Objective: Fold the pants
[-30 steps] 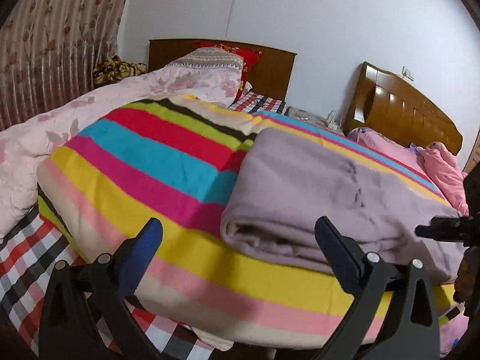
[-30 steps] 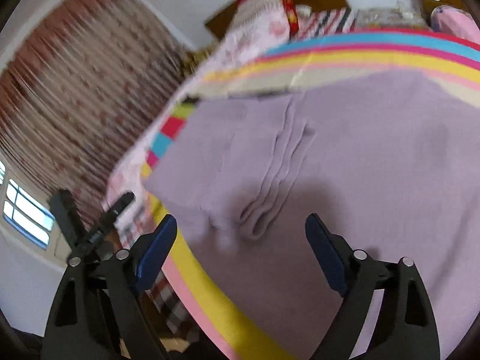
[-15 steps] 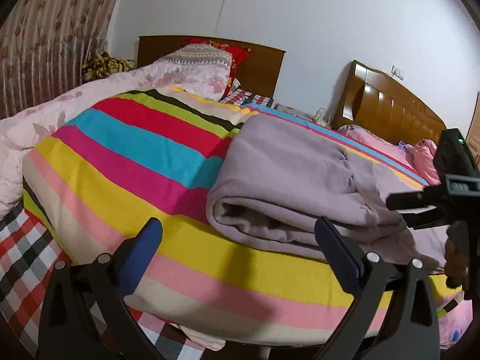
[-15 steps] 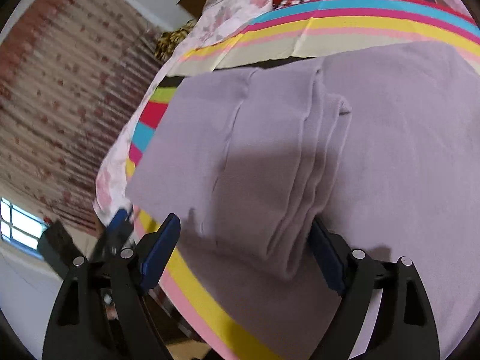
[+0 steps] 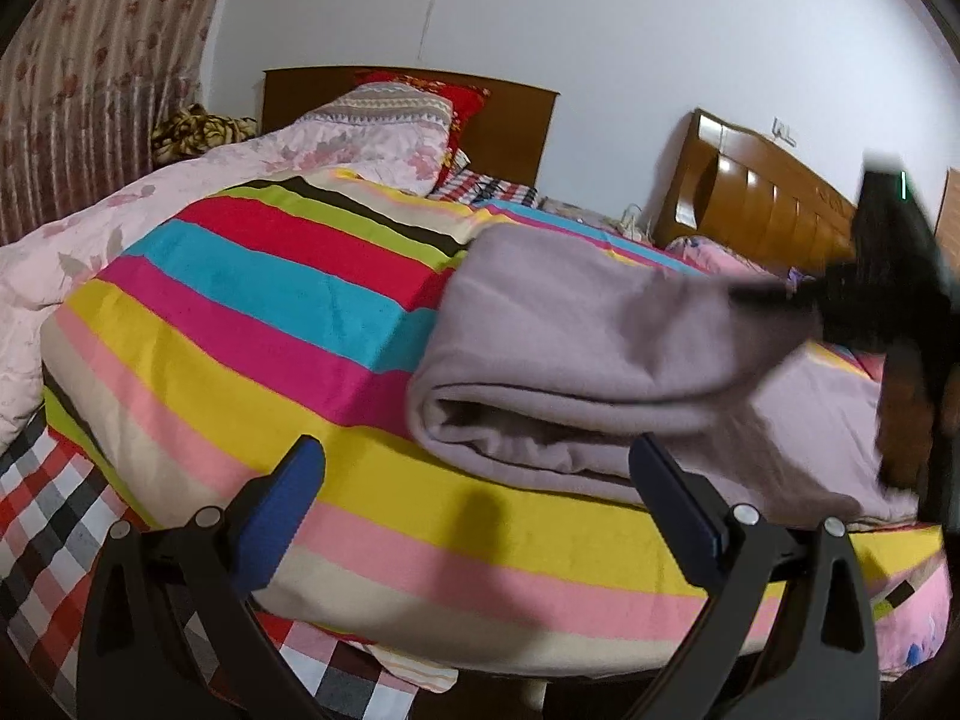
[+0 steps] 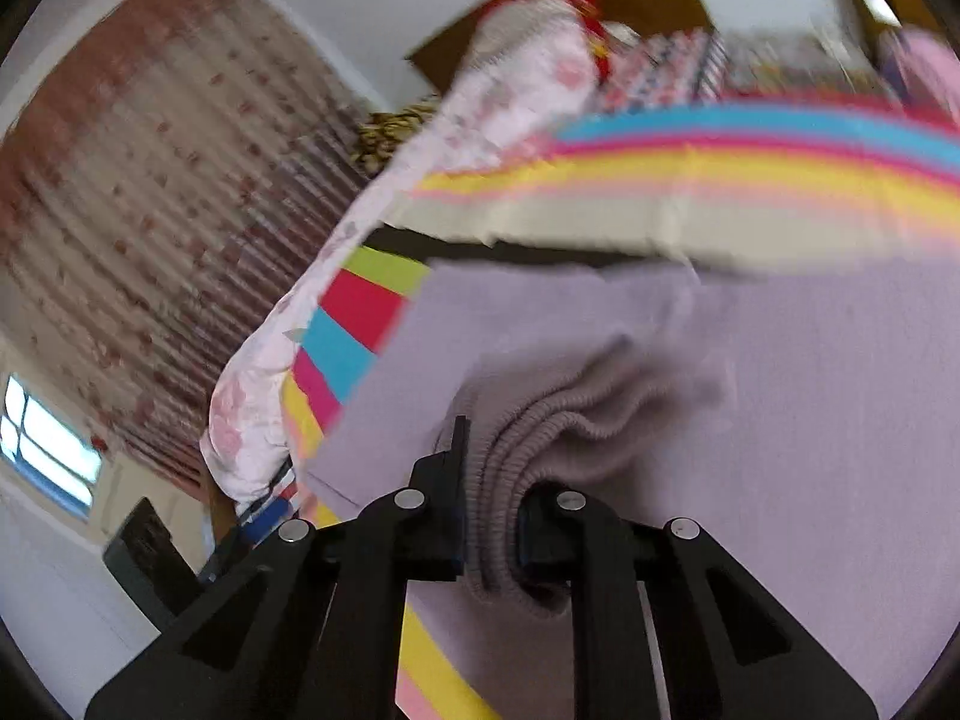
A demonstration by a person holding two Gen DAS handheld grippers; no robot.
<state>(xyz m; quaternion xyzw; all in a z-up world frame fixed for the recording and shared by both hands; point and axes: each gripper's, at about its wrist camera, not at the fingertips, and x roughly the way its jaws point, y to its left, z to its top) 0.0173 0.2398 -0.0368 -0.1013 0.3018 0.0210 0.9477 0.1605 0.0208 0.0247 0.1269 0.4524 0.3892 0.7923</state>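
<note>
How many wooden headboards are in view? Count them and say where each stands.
2. A dark headboard stands behind the pillows at the far wall; a lighter headboard stands to its right. Others may be hidden.

One pants (image 5: 576,330), two headboards (image 5: 516,120).

My left gripper (image 5: 477,516) hangs with its blue-padded jaws spread wide, nothing between them, over the near edge of the striped blanket (image 5: 252,324). Just ahead of my right-hand finger lie the mauve pants (image 5: 576,360), folded over on themselves, the rolled fold facing me. Off to my right, blurred, my right gripper (image 5: 774,294) has a corner of the pants' top layer lifted off the pile. Farther ahead, a floral quilt (image 5: 180,204), pillows (image 5: 390,114) and two wooden headboards (image 5: 774,204) stand against the white wall.
</note>
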